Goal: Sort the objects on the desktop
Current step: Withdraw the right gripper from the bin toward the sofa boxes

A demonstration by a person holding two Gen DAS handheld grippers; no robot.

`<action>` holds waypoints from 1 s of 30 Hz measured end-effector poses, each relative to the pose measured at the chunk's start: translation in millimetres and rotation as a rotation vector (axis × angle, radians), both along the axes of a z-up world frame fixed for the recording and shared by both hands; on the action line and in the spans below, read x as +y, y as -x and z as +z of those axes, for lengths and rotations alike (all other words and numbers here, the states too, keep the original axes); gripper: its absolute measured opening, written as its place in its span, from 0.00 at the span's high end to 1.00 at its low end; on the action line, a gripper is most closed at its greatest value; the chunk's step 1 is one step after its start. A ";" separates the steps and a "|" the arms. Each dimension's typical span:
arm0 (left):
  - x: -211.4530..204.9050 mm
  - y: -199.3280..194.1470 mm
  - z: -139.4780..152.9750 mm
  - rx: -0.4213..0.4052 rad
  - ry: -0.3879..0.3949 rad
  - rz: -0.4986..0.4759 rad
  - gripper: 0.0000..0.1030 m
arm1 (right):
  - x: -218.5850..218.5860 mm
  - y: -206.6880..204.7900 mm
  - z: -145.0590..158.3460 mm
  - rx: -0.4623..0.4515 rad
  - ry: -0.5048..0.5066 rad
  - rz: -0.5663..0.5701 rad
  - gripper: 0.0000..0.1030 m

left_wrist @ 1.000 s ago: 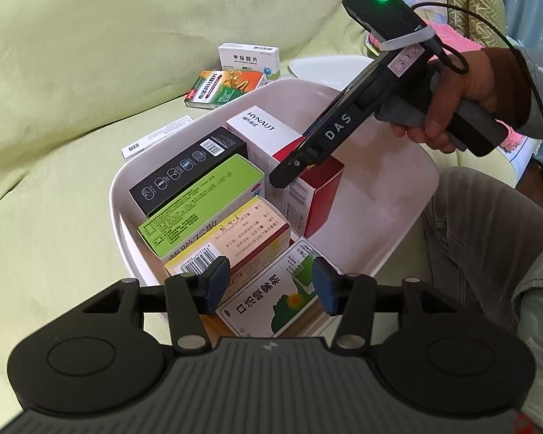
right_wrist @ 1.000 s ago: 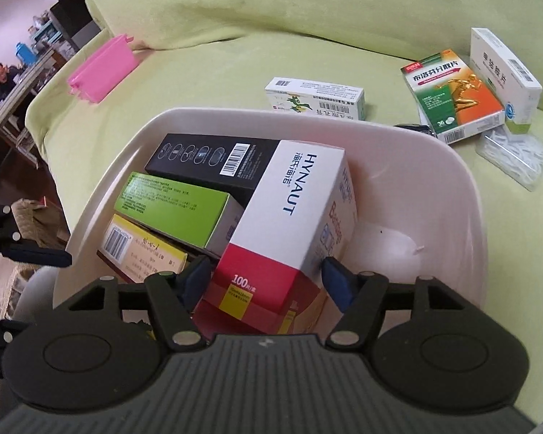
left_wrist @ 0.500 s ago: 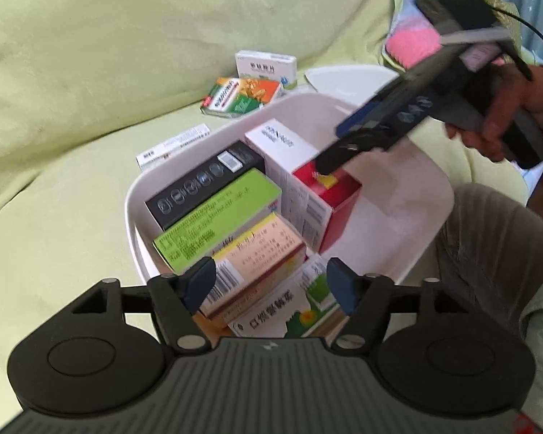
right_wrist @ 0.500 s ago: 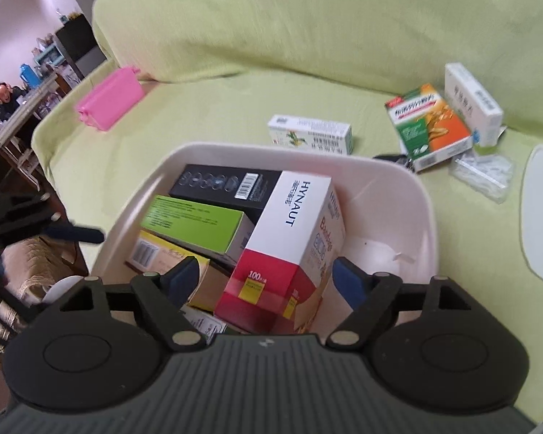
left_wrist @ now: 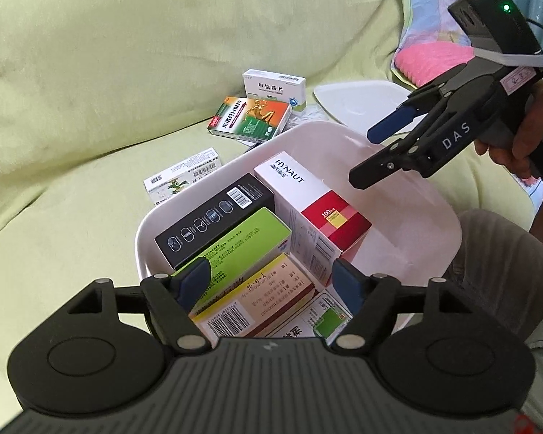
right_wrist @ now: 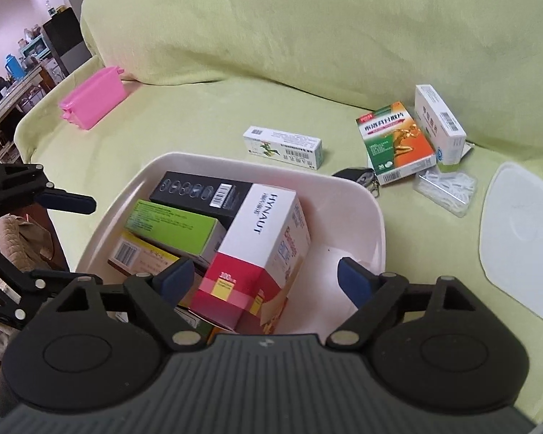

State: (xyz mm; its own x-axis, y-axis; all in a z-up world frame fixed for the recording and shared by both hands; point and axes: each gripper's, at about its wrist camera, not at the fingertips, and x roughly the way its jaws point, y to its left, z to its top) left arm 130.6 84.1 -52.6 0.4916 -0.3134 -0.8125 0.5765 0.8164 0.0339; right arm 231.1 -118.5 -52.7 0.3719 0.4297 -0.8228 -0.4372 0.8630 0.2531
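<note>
HYNAUT box [left_wrist: 309,213] lies in the white bin [left_wrist: 445,217], just beyond the left gripper's [left_wrist: 273,282] jaws, which stand wide apart, holding nothing. Between those jaws, nearer: green box [left_wrist: 235,249] and yellow box [left_wrist: 257,296]; black box [left_wrist: 213,217] beyond the left jaw. Right gripper [left_wrist: 380,155] hovers over the bin's far-right part, jaws spread, empty, gripped by a hand [left_wrist: 525,130]. Past the bin on the green sofa cover [left_wrist: 90,72]: three loose medicine boxes.

Right wrist view: right gripper [right_wrist: 264,282] jaws wide open, nothing held; HYNAUT box [right_wrist: 260,238] sits between them, touching neither. Green box [right_wrist: 173,224] beyond the left jaw. Orange-green box [right_wrist: 396,141], clear plastic case [right_wrist: 447,188] and white lid [right_wrist: 521,238] lie beyond the right jaw, outside the bin [right_wrist: 365,202]. Left gripper [right_wrist: 54,199] at far left
</note>
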 end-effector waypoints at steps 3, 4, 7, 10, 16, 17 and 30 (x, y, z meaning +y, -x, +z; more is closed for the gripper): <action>-0.9 -1.2 2.1 -0.008 -0.004 0.001 0.27 | 1.7 -0.5 2.9 -0.009 -0.003 0.008 0.16; -0.9 -2.2 2.8 -0.009 -0.006 0.001 0.27 | 2.4 -0.8 3.7 -0.011 -0.003 0.010 0.16; -0.7 -6.9 5.0 -0.017 -0.019 0.001 0.26 | 3.4 -3.1 4.3 -0.015 0.001 0.017 0.15; 1.3 -15.1 9.9 -0.043 -0.033 -0.001 0.26 | 4.6 -8.0 6.7 -0.026 0.004 0.038 0.14; 21.9 -55.7 25.2 -0.111 -0.034 0.020 0.26 | 6.7 -37.5 20.0 -0.114 0.013 0.116 0.12; 26.5 -65.1 26.4 -0.115 -0.032 0.026 0.26 | 7.5 -44.3 21.4 -0.126 0.018 0.128 0.12; 46.1 -185.6 -22.7 -0.018 -0.082 -0.057 0.26 | 42.1 -147.2 -2.1 -0.152 0.090 0.364 0.16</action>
